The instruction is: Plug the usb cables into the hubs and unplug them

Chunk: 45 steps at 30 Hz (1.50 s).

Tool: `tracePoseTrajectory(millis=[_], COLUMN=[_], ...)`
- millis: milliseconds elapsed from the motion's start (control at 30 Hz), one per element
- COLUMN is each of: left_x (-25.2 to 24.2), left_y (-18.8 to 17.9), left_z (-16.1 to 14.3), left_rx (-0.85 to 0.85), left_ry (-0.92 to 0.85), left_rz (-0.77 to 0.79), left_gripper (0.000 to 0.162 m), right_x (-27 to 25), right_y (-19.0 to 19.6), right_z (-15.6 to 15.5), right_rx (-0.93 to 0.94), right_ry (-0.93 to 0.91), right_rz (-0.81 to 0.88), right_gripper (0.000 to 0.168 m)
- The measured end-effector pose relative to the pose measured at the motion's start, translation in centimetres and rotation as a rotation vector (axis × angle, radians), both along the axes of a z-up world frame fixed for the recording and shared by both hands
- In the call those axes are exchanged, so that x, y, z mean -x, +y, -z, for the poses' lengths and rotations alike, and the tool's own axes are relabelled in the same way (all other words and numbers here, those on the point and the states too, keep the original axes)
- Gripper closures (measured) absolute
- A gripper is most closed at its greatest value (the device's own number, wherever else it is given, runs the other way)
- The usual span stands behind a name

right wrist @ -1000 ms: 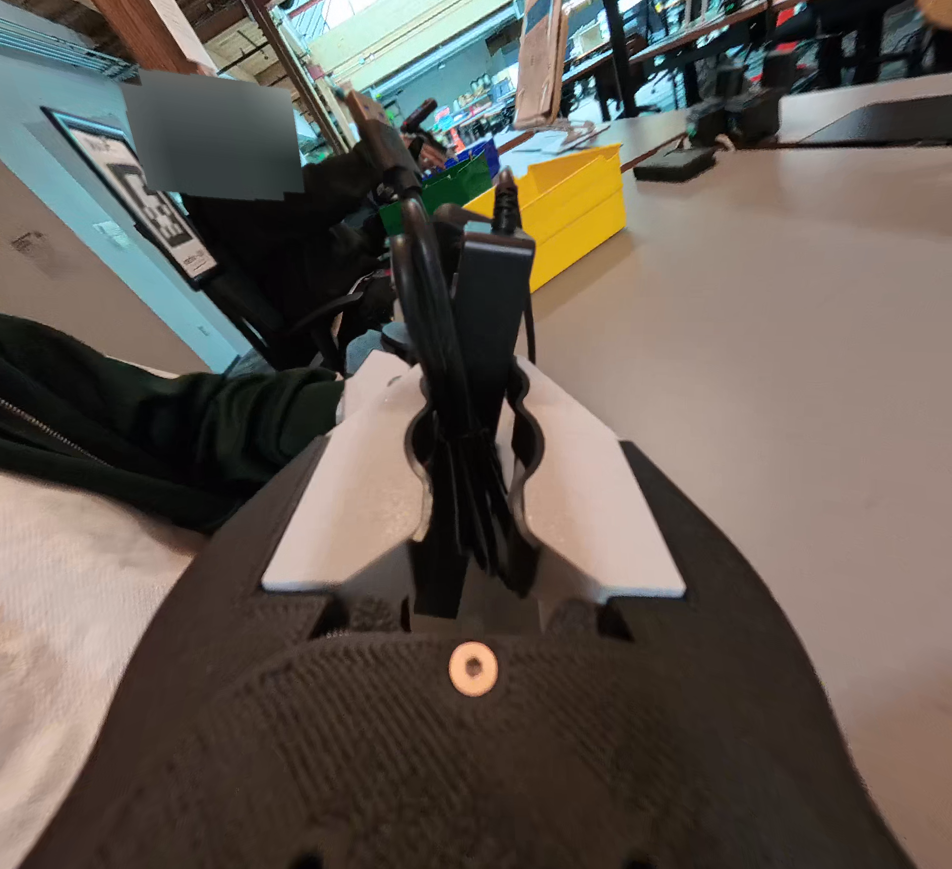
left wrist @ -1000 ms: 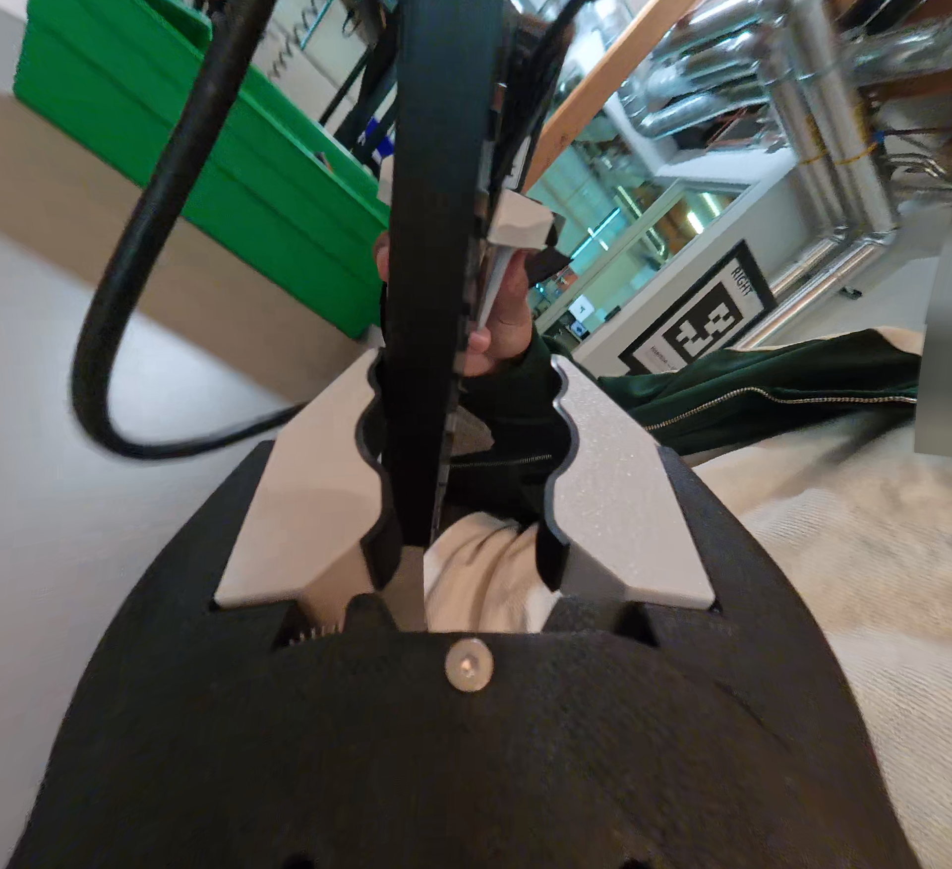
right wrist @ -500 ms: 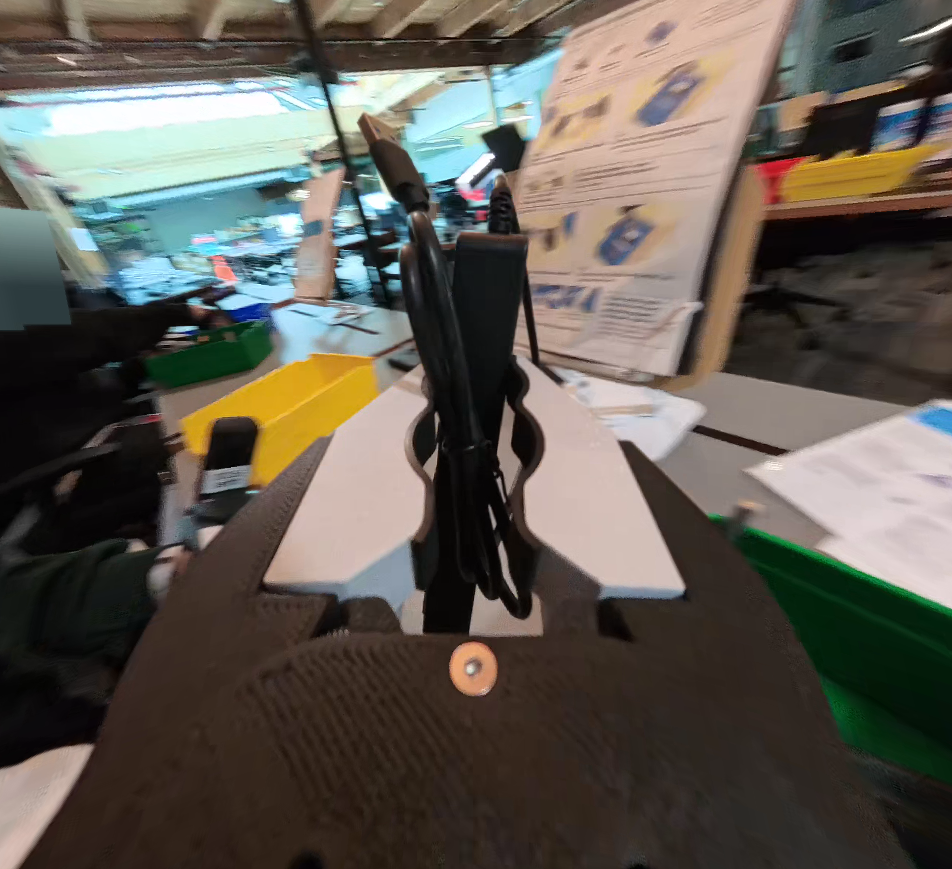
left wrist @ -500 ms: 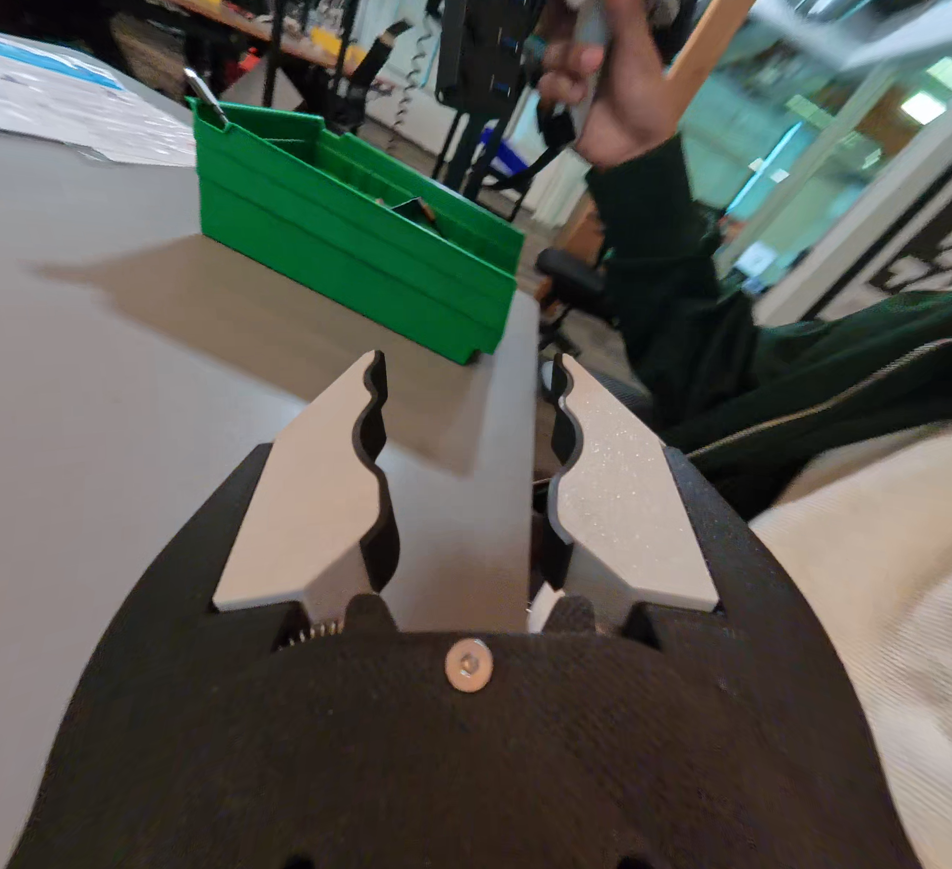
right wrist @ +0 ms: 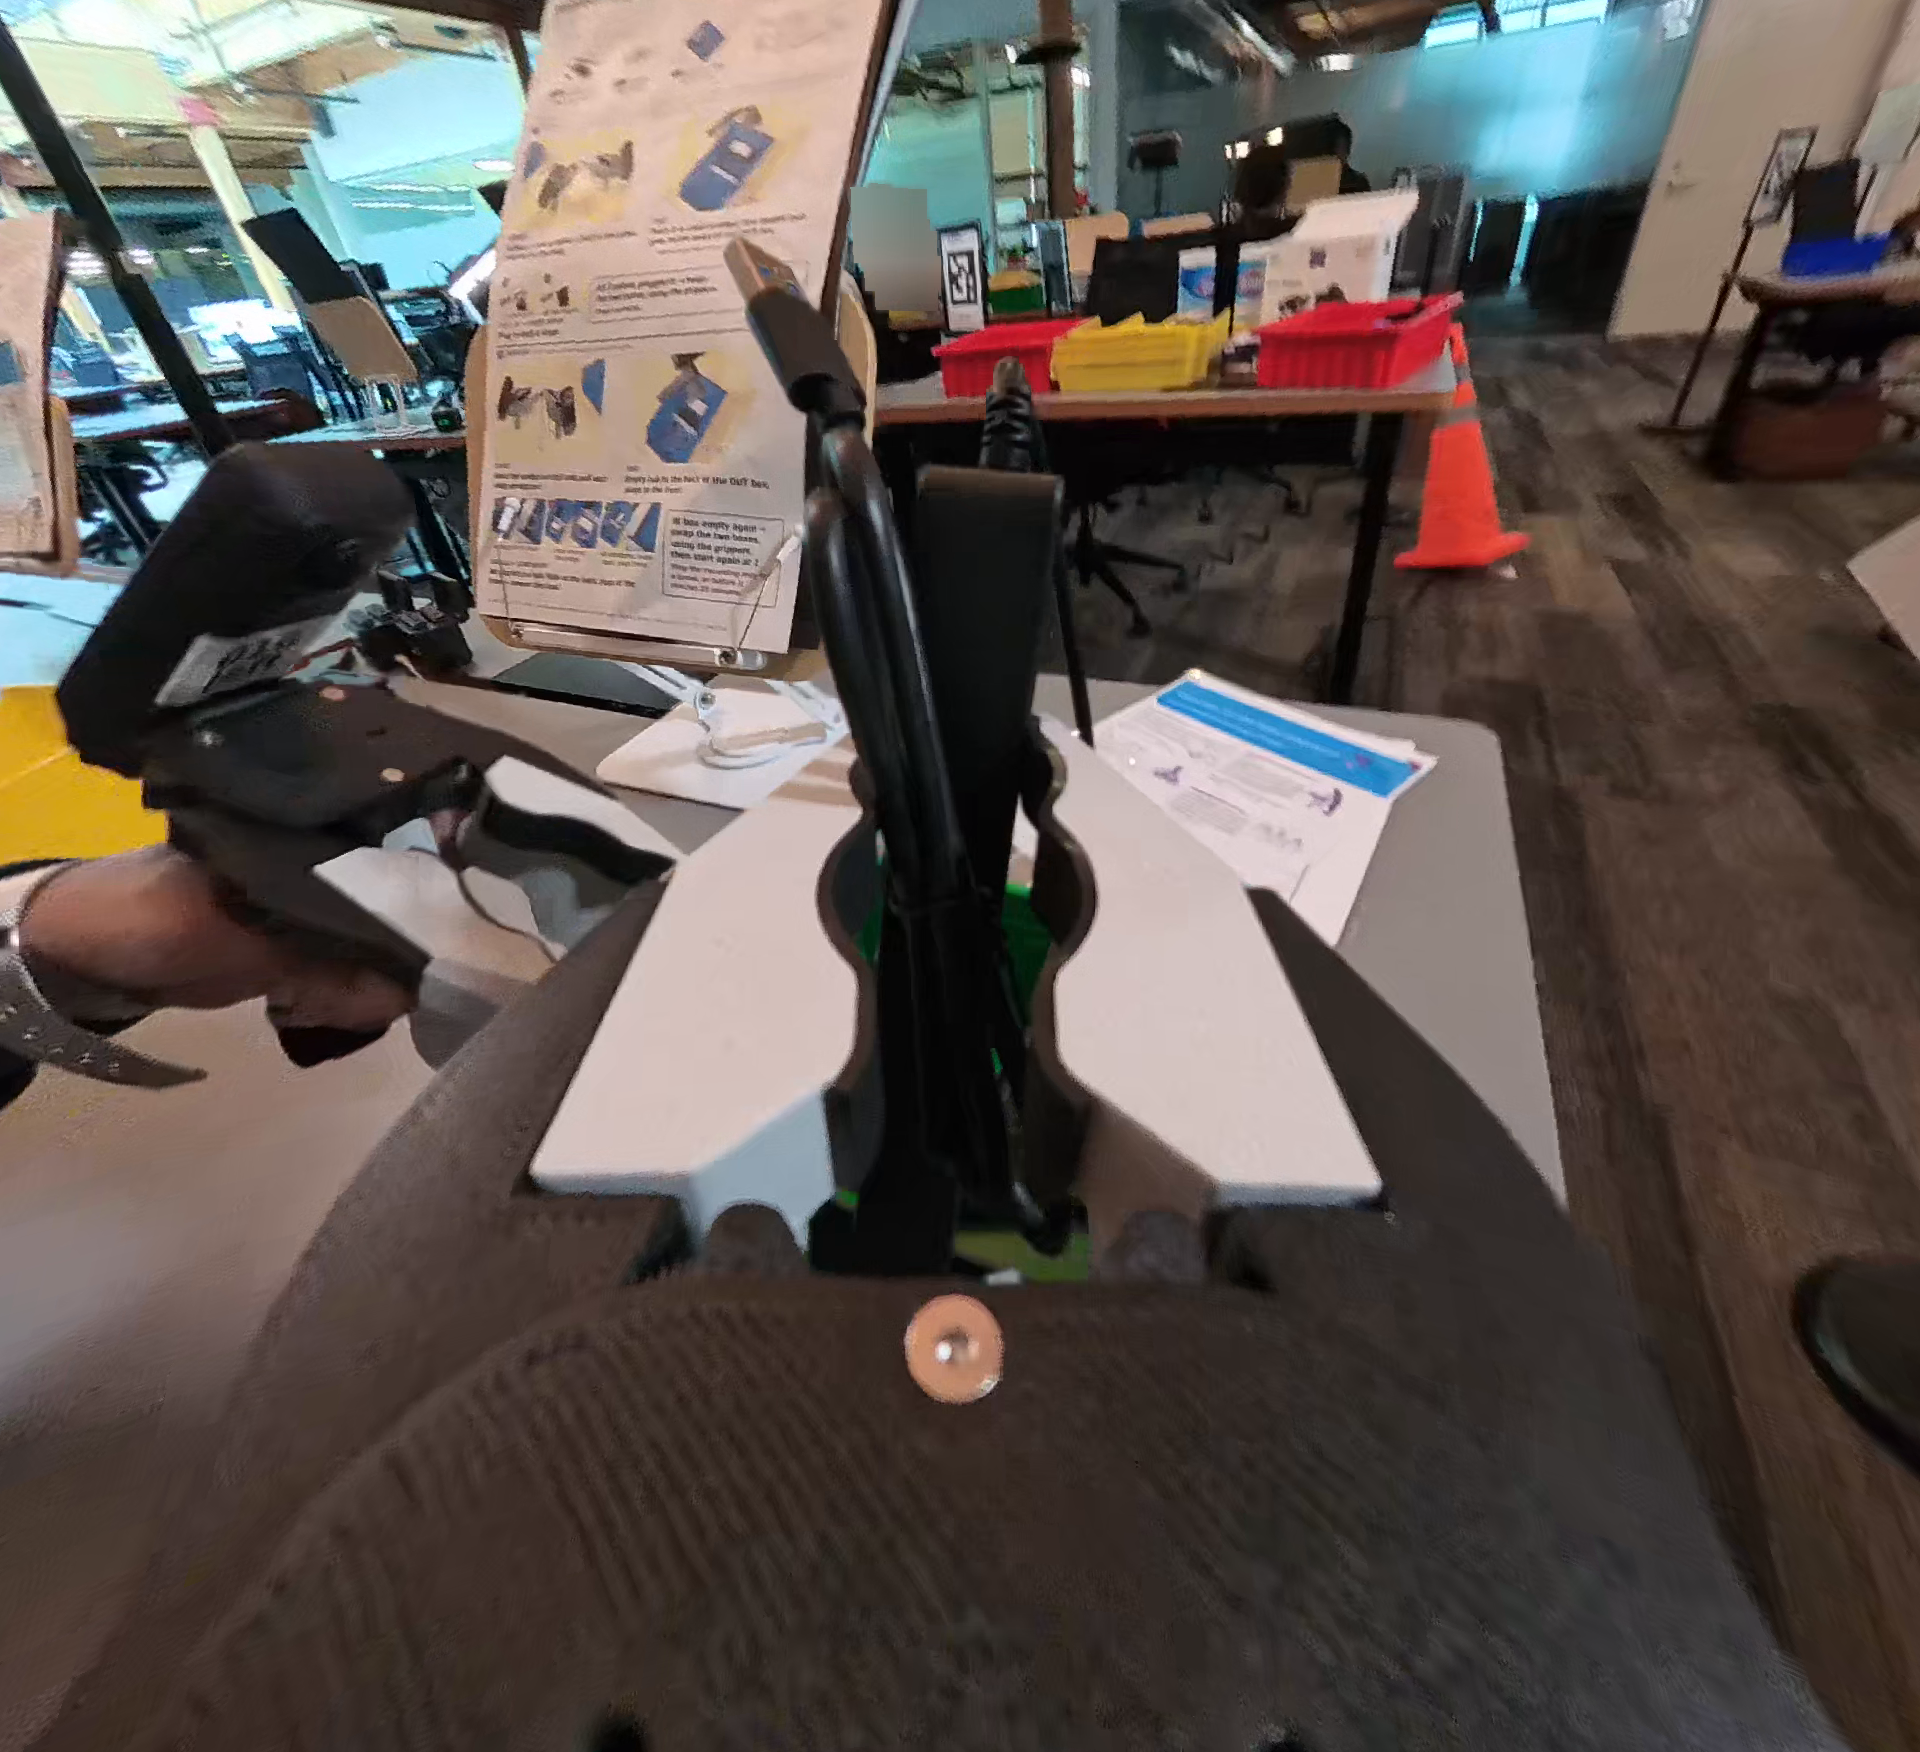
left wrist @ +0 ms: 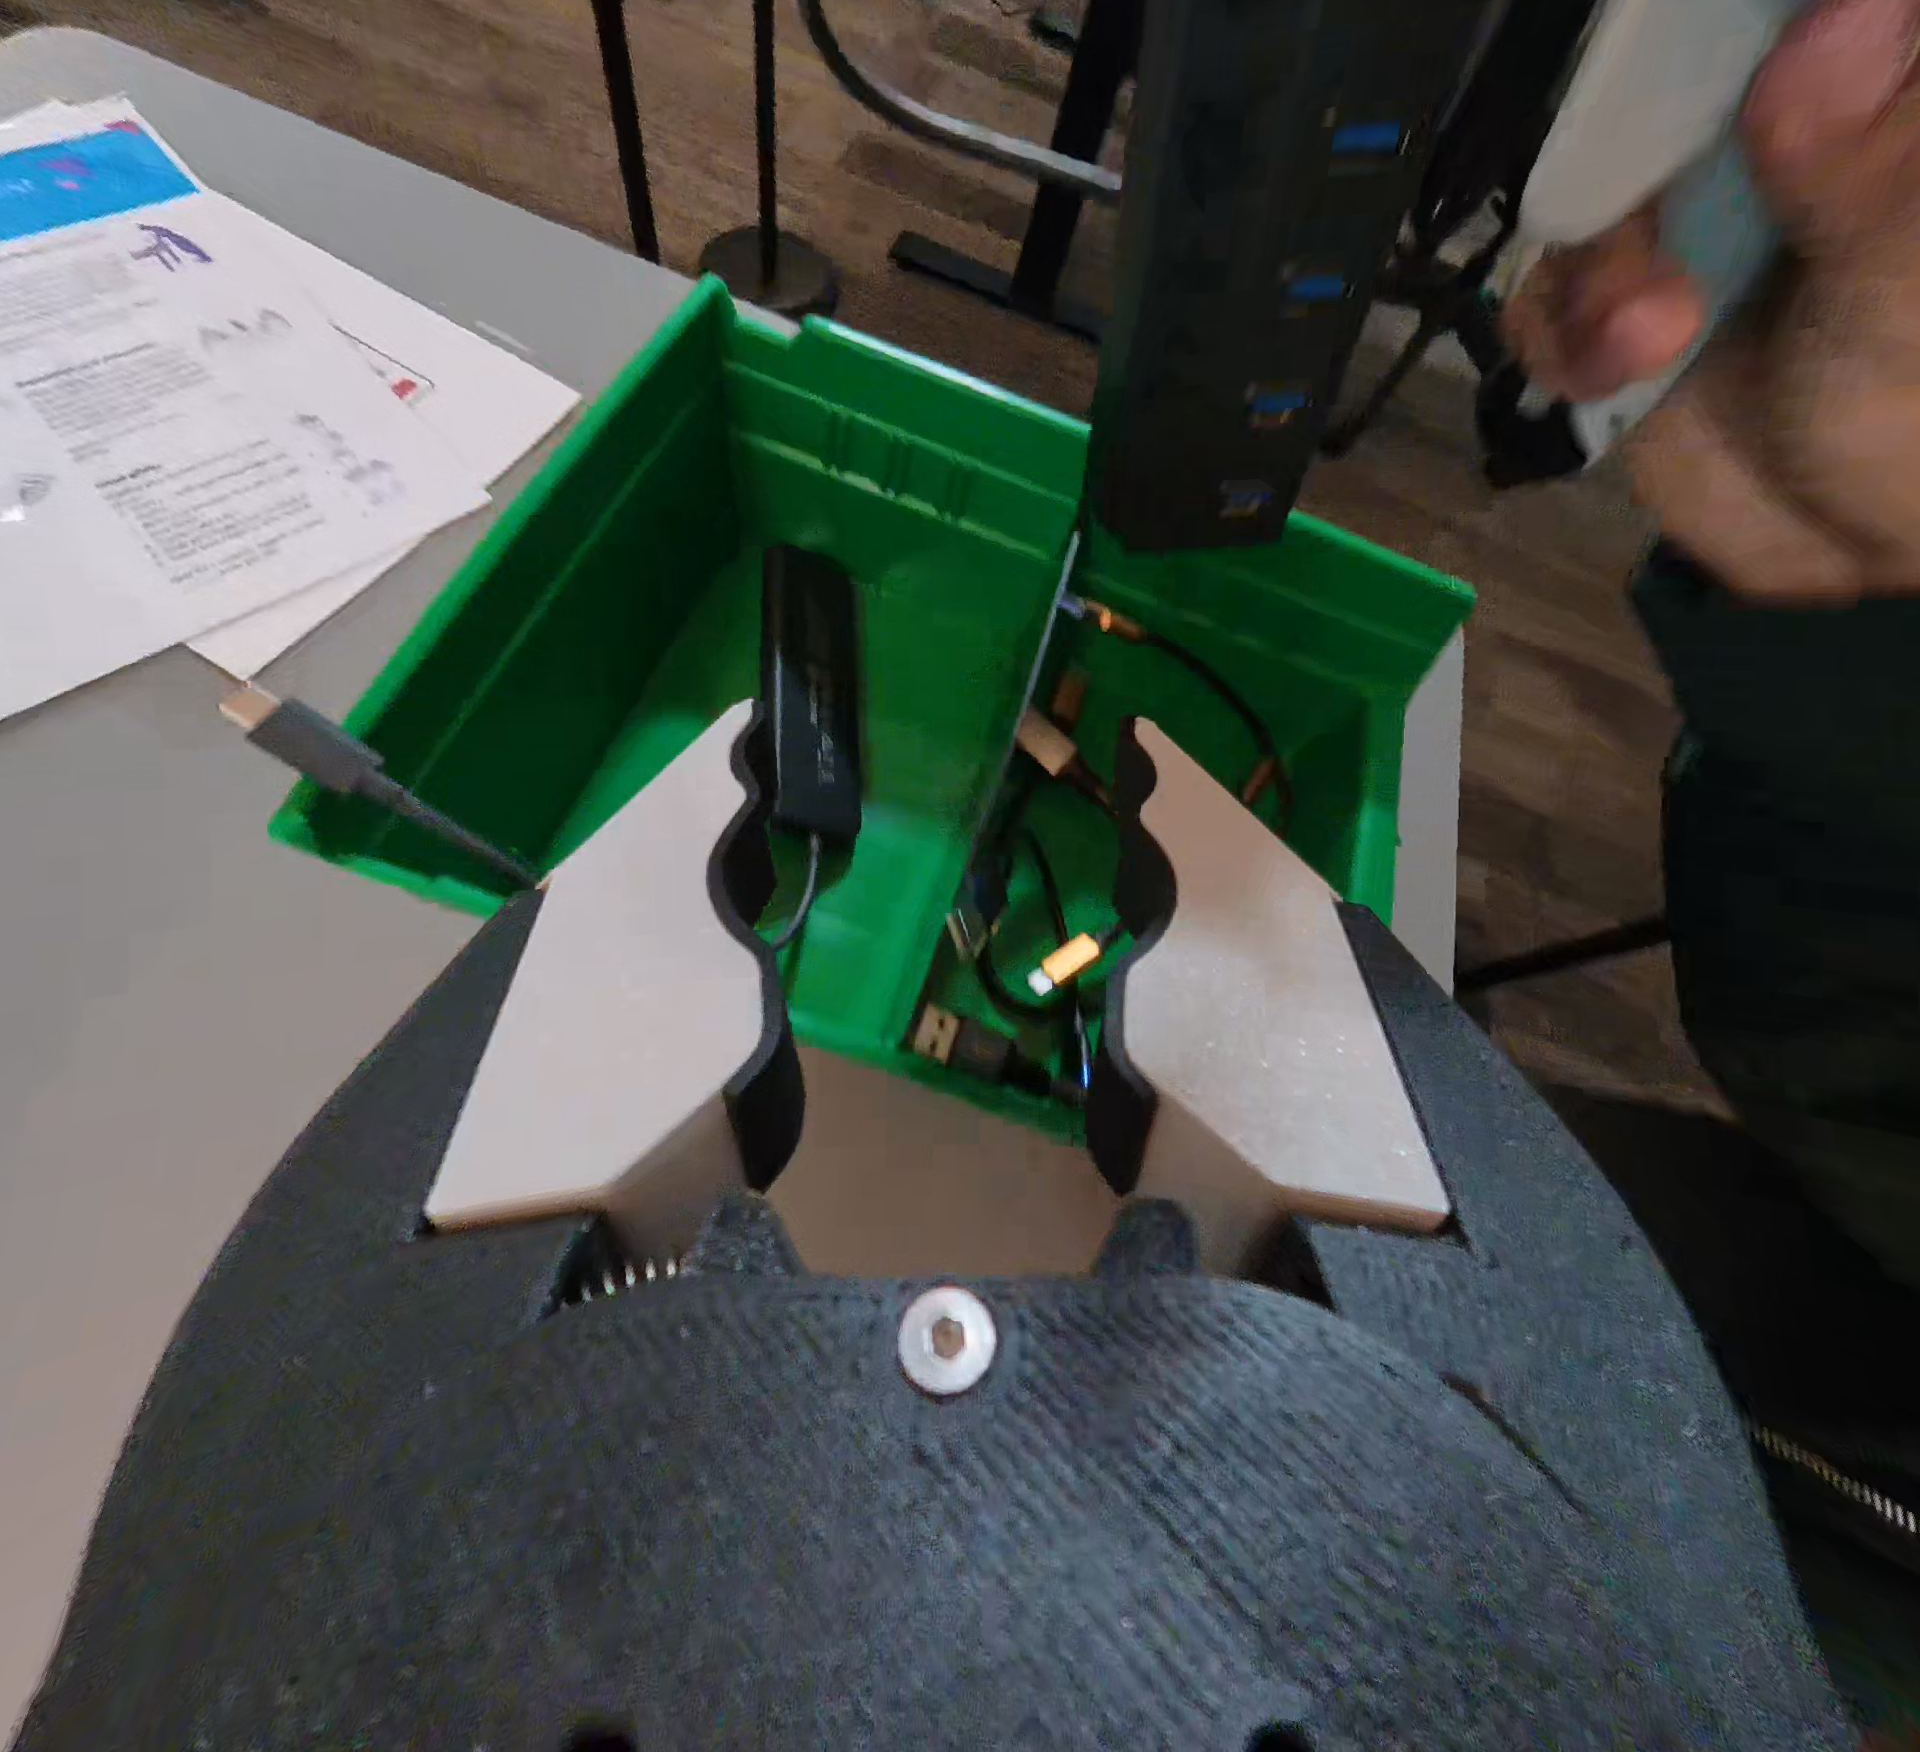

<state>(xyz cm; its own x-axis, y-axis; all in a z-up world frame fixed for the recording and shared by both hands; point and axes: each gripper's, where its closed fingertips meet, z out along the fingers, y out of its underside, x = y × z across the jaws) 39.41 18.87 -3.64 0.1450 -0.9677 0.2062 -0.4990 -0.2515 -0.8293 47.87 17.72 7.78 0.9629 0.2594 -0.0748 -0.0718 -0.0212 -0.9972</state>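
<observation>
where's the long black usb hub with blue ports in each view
Left wrist view: the long black usb hub with blue ports hangs at upper right, its lower end above the green plastic bin.
Right wrist view: it stands upright at centre, clamped with its black cable in the right gripper.
Shared landmark: the white printed sheet with a blue band on the grey table.

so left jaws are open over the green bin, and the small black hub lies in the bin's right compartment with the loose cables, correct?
Not quite. In the left wrist view the small black hub lies in the left compartment of the green bin, apart from the loose cables on the right. The left gripper is open over it.
</observation>
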Motion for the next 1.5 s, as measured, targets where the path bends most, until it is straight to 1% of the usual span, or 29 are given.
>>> tracePoseTrajectory(millis=[67, 133, 200, 300, 400, 467, 500, 600, 700, 733, 767, 800, 867, 900, 967, 1000, 1033, 1067, 1100, 1133, 1167, 1200, 1300, 1333, 1367, 1400, 1433, 1467, 1500], left_x=[-0.9, -1.1, -0.7, 0.9, 3.8, 6.1, 7.4, 11.5, 15.2, 16.5, 17.6, 18.7, 21.0, 22.1, 24.4, 25.9, 27.5, 28.9, 30.1, 31.2, 32.4, 33.5, 36.8, 37.7, 38.3, 38.7, 38.9, 39.1, 39.4], left_y=[1.0, 2.1, 2.8, 2.6, 1.4, 0.5, 0.2, -0.5, -0.9, -0.9, -1.0, -1.1, -1.4, -1.3, -1.2, -0.9, -0.5, -0.4, -0.8, -1.4, -1.9, -2.3, -2.4, -2.1, -1.7, -1.5, -1.3, -1.0, -0.6], left_z=[0.0, 0.6, 0.4, -0.3, -0.3, -0.5, -0.7, -0.6, -0.1, -0.4, -0.7, -0.8, -0.4, -0.1, 1.0, 1.6, 2.3, 2.8, 3.3, 3.6, 3.7, 3.6, 3.0, 2.9, 2.9, 2.9, 3.2, 3.5, 4.0], left_rx=[-0.004, -0.072, -0.137, -0.156, -0.114, -0.079, -0.067, -0.033, -0.019, -0.018, -0.009, 0.006, 0.034, 0.039, 0.034, 0.017, -0.005, -0.013, -0.006, 0.006, 0.006, -0.011, -0.121, -0.150, -0.159, -0.148, -0.128, -0.111, -0.102], left_ry=[-0.020, 0.018, 0.031, -0.020, -0.050, -0.091, -0.125, -0.164, -0.178, -0.220, -0.262, -0.292, -0.316, -0.320, -0.288, -0.274, -0.276, -0.291, -0.310, -0.334, -0.367, -0.398, -0.438, -0.436, -0.431, -0.432, -0.434, -0.433, -0.429], left_rz=[-0.044, -0.080, -0.117, -0.155, -0.169, -0.177, -0.191, -0.234, -0.282, -0.316, -0.341, -0.359, -0.389, -0.408, -0.428, -0.470, -0.529, -0.575, -0.592, -0.607, -0.623, -0.640, -0.693, -0.710, -0.727, -0.731, -0.728, -0.732, -0.746], left_gripper=[0.104, 0.103, 0.104, 0.108, 0.108, 0.114, 0.118, 0.118, 0.116, 0.117, 0.118, 0.118, 0.117, 0.117, 0.114, 0.111, 0.108, 0.106, 0.106, 0.108, 0.108, 0.109, 0.113, 0.115, 0.115, 0.114, 0.114, 0.114, 0.114], right_x=[0.3, 0.7, 1.7, 3.7, 5.0, 5.6, 6.0, 6.3, 5.1, 4.8, 4.8, 4.9, 5.1, 4.9, 4.4, 4.5, 5.1, 6.3, 7.8, 8.9, 9.5, 9.6, 7.1, 6.4, 6.1, 6.1, 5.8, 4.9, 3.4], right_y=[1.2, 2.7, 4.3, 6.3, 7.5, 7.7, 7.7, 7.1, 7.1, 7.2, 7.2, 7.1, 6.3, 5.9, 4.7, 3.8, 2.8, 1.6, 0.2, -1.2, -2.4, -3.5, -7.5, -9.2, -10.6, -11.4, -11.8, -11.8, -12.0], right_z=[0.8, 2.2, 4.2, 7.9, 11.6, 13.2, 14.0, 16.8, 18.8, 18.8, 18.4, 17.5, 15.0, 13.4, 10.0, 8.5, 6.9, 5.3, 4.1, 3.4, 3.2, 3.4, 5.0, 5.5, 5.6, 5.6, 5.8, 6.4, 6.8], right_rx=[-0.030, -0.015, 0.030, 0.136, 0.257, 0.303, 0.332, 0.457, 0.556, 0.565, 0.555, 0.533, 0.491, 0.468, 0.404, 0.355, 0.275, 0.170, 0.069, -0.010, -0.072, -0.120, -0.197, -0.234, -0.296, -0.351, -0.352, -0.303, -0.257], right_ry=[-0.074, -0.159, -0.255, -0.446, -0.668, -0.779, -0.815, -0.904, -0.961, -0.948, -0.905, -0.839, -0.677, -0.600, -0.451, -0.359, -0.251, -0.138, -0.042, 0.019, 0.033, 0.000, -0.212, -0.246, -0.285, -0.363, -0.478, -0.579, -0.606], right_rz=[0.004, 0.007, -0.028, -0.098, -0.121, -0.131, -0.145, -0.184, -0.102, -0.059, -0.033, -0.022, -0.010, 0.012, 0.072, 0.097, 0.102, 0.073, 0.022, -0.008, -0.003, 0.039, 0.335, 0.421, 0.466, 0.479, 0.487, 0.513, 0.558], right_gripper=[0.145, 0.145, 0.144, 0.144, 0.144, 0.144, 0.144, 0.144, 0.143, 0.133, 0.118, 0.110, 0.080, 0.074, 0.069, 0.065, 0.067, 0.080, 0.099, 0.109, 0.121, 0.130, 0.132, 0.140, 0.146, 0.141, 0.134, 0.134, 0.141])
